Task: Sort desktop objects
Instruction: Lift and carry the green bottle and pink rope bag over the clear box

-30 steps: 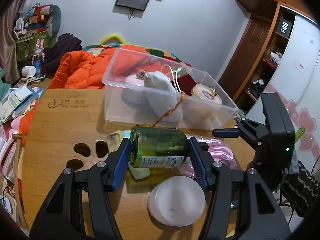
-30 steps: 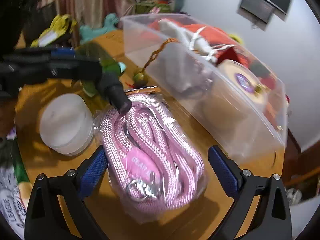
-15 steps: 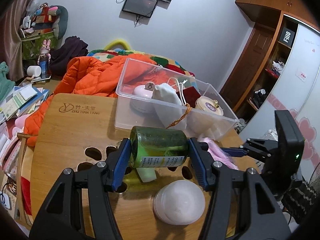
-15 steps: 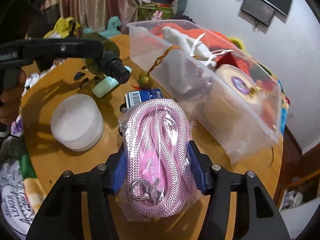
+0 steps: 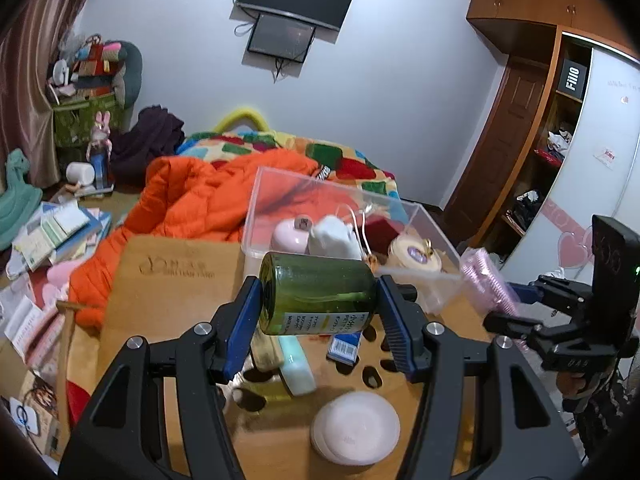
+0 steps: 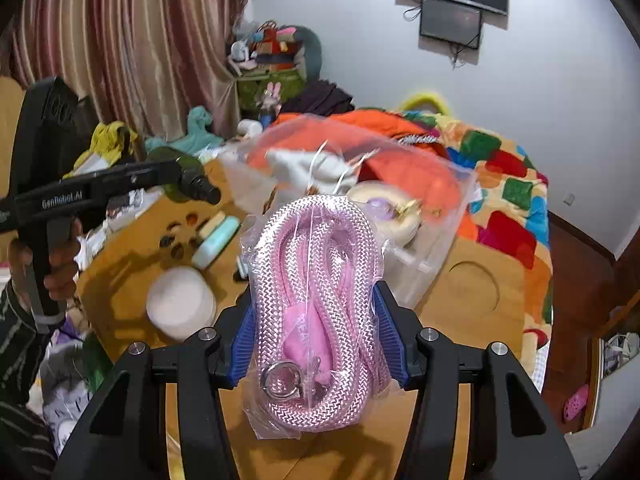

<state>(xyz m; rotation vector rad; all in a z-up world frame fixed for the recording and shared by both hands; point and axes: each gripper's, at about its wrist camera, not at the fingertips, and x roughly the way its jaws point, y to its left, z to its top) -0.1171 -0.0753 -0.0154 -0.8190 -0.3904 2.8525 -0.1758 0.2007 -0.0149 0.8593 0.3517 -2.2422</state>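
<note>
Nearest in the right wrist view, the right tool (image 6: pixel 316 350) has just been closing and now pinches the bagged pink rope (image 6: pixel 316 300) between its blue pads, the coil lifted off the counter (image 6: pixel 472 300). In the left wrist view the left tool (image 5: pixel 320 320) clamps a green bottle (image 5: pixel 318 294) lying sideways, at lower centre and clear of the counter.

Below them a white round tub (image 5: pixel 355 428), a mint tube (image 5: pixel 297 366) and a blue barcoded packet (image 5: pixel 343 347) remain on the wood.

Beyond, at frame centre, stands the clear bin (image 5: pixel 256 204), already part filled. To finish well, carry each item over the rim before letting go, one at a time, and lower the bottle gently.

The bottle's label is too small to read, I think; the counter's burnt-in logo is blurred; "Fiio" shows on a box at upper right, "GenRobot.AI" on the left tool.
</note>
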